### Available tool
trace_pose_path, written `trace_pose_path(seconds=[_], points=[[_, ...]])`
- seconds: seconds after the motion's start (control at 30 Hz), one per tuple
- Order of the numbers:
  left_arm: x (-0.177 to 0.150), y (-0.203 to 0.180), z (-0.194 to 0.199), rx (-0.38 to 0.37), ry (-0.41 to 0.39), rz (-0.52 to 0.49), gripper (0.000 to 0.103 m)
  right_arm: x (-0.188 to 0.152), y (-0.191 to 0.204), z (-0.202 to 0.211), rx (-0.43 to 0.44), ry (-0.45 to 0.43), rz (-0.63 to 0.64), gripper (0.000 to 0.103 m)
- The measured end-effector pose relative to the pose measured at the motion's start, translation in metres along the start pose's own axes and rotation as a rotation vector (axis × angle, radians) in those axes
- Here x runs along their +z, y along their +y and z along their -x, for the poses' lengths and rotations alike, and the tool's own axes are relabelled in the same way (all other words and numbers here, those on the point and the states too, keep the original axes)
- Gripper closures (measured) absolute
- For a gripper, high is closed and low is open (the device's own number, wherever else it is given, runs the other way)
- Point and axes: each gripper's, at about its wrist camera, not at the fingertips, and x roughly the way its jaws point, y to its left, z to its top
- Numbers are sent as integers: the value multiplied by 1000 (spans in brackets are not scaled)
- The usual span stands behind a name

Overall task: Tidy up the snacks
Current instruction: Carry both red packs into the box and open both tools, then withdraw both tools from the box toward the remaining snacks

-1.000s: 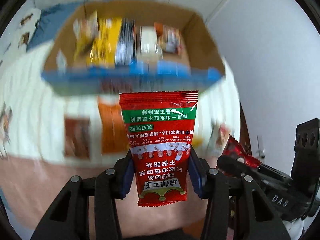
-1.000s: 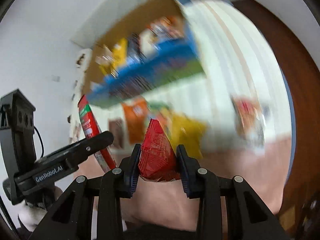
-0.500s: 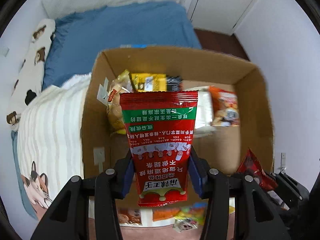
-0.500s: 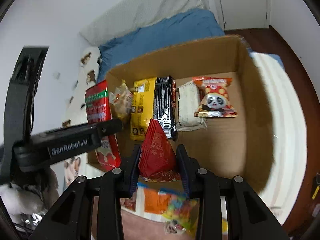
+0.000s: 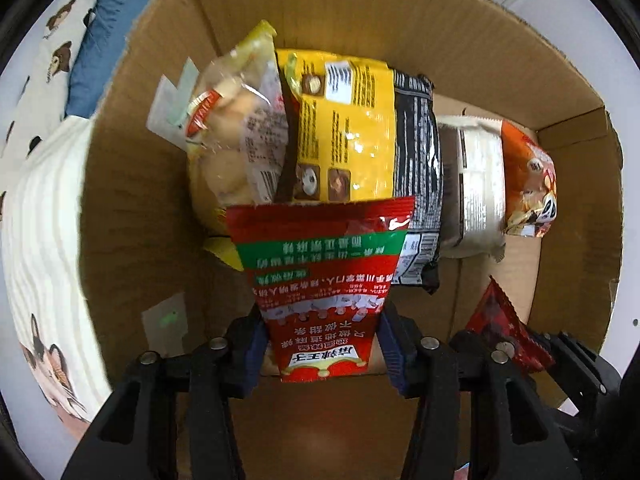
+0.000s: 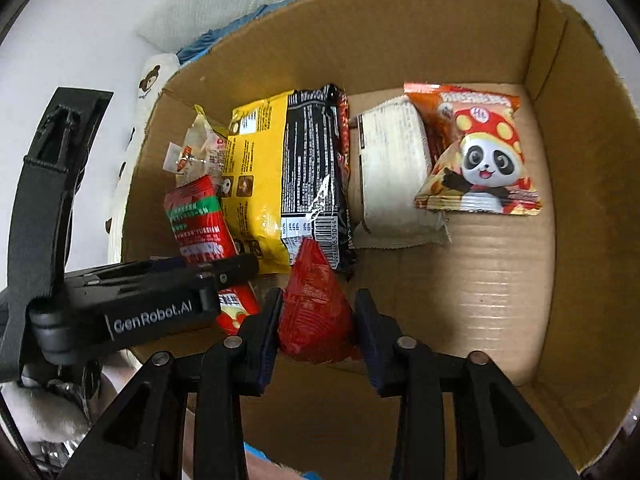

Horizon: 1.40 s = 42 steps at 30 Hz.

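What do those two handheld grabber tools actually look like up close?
Both are black plastic. The right gripper and left gripper each have two triangular cut-out fingers with silver rivets and dark blue pads. The left gripper's side carries white "GenRobot.AI" lettering.

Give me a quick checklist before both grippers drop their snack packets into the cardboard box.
1. Left gripper over the cardboard box: ok.
2. Right gripper over the box: ok.
3. Red and green packet between the left pads, jaws opening: ok.
4. Red triangular packet between the right pads, jaws opening: ok.
5. Bare box floor under the triangular packet: ok, open cardboard in front of the black packet.
6. Clear landing for the red and green packet: cannot tell; it overlaps the yellow packet in view.
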Motion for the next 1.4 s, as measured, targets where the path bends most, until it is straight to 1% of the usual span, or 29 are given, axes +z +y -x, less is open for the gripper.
trace_pose_path(seconds=[0.03, 0.07, 0.1, 0.13, 0.17, 0.2, 0.23, 0.27, 0.3, 0.33, 0.47, 0.53, 0.63, 0.73, 0.93, 1.03, 1.1, 1.2, 1.3, 1.4], points=[[0, 2, -3, -8, 4, 2, 55, 1, -1, -1, 0, 10, -5, 45], [-1, 2, -3, -16, 0, 5, 53, 2, -1, -2, -6, 23, -11, 25], [-1, 4, -1, -19, -9, 10, 48, 2, -2, -2, -26, 26, -12, 21], [-2, 6, 2, -18, -23, 14, 36, 3, -2, 0, -36, 23, -11, 16], [-2, 8, 4, -24, -35, 17, 29, 2, -2, 3, -37, 18, -8, 13], [-3, 9, 6, -26, -42, 18, 17, 2, -3, 4, -41, 18, -7, 11], [-4, 10, 10, -32, -48, 21, 17, 2, -2, 5, -56, 21, -3, 7], [-5, 11, 12, -35, -53, 24, 17, 1, -2, 6, -78, 24, 3, 6], [-6, 10, 16, -35, -62, 23, 14, 1, -1, 7, -112, 22, 14, 6], [-8, 10, 20, -28, -73, 20, 11, 0, 0, 9, -127, 16, 22, 6], [-13, 10, 31, -36, -112, 17, 11, -5, 3, 18, -163, -7, 37, 6], [-17, 11, 37, -40, -141, 13, 11, -6, 6, 26, -184, -31, 49, 5], [-29, 9, 54, -21, -203, 2, 11, -12, 12, 44, -199, -76, 66, 5], [-42, 2, 77, -12, -269, 0, 11, -23, 16, 71, -215, -144, 81, 4], [-76, 1, 112, -19, -389, 1, 11, -51, 22, 112, -182, -221, 62, 4], [-100, 1, 124, 10, -442, 0, 11, -71, 21, 123, -153, -234, 40, 4], [-119, 4, 123, 30, -465, 6, 11, -88, 13, 126, -135, -232, 13, 4], [-143, 10, 111, 57, -457, 17, 11, -113, -9, 119, -129, -205, -44, 4], [-164, 19, 83, 59, -400, 40, 11, -136, -32, 103, -131, -171, -107, 4], [-177, 28, 45, 70, -317, 62, 11, -159, -54, 76, -126, -106, -167, 4]])
